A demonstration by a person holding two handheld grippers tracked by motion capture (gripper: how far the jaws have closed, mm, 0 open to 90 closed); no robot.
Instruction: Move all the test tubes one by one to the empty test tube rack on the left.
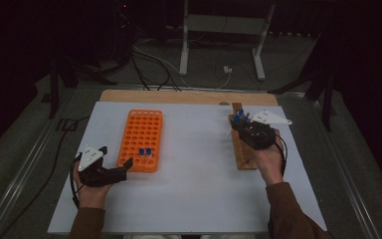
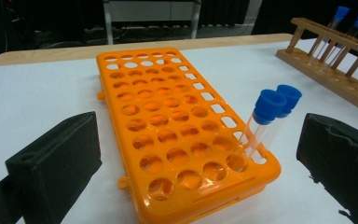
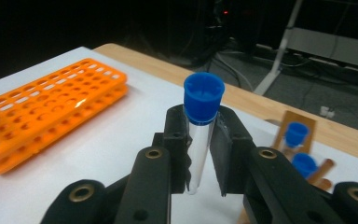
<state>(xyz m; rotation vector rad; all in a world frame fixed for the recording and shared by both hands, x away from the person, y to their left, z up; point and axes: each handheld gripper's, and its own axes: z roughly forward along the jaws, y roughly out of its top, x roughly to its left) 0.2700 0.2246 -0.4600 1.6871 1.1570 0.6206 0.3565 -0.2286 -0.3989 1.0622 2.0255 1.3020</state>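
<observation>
Left claw (image 1: pixel 124 167), held in the left hand (image 1: pixel 90 191), lies low over the bench (image 1: pixel 194 199) at the near end of the orange rack (image 1: pixel 142 132), its jaws spread wide and empty. Right claw (image 1: pixel 238 124), held in the right hand (image 1: pixel 269 162) with the forearm reaching forward, stands well to the right of the rack, its jaws closed on an upright blue-capped tube (image 3: pixel 200 135).
</observation>
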